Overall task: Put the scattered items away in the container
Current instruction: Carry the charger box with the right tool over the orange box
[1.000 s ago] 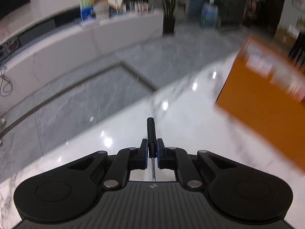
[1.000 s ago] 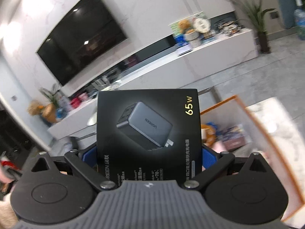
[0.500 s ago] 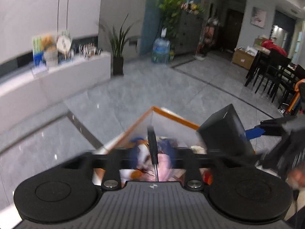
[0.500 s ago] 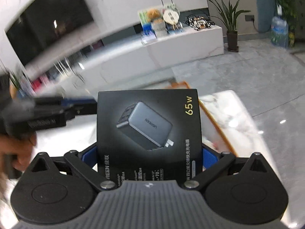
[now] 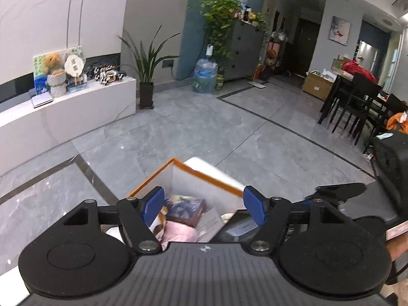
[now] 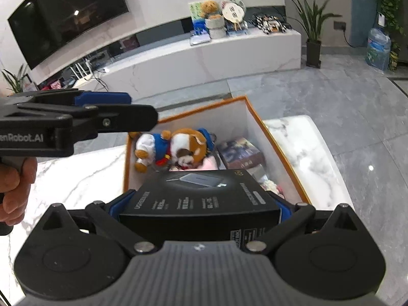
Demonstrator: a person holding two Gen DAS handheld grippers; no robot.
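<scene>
The container is an orange-rimmed box with white walls [image 6: 257, 125], also in the left wrist view [image 5: 204, 178]. Inside lie a plush dog in blue clothes [image 6: 178, 145], a dark printed box [image 6: 241, 150] and something pink [image 6: 210, 164]. My right gripper [image 6: 200, 205] is shut on a black charger box [image 6: 201, 191], held tilted over the container's near edge. My left gripper [image 5: 204, 204] hovers over the container, open, with nothing between its blue pads [image 5: 153, 204]. In the right wrist view the left gripper [image 6: 127, 109] reaches in from the left, above the container's left wall.
The container stands on a white marble table [image 6: 76, 178]. A person's hand [image 6: 15, 183] grips the left tool's handle. Beyond the table are grey floor tiles, a long white TV bench [image 6: 204, 58], a potted plant [image 5: 148, 76] and dark dining chairs [image 5: 357, 107].
My left gripper swung from over the table to above the container and opened; the thin black tool it held is no longer in its jaws. My right gripper tipped downward with the charger box.
</scene>
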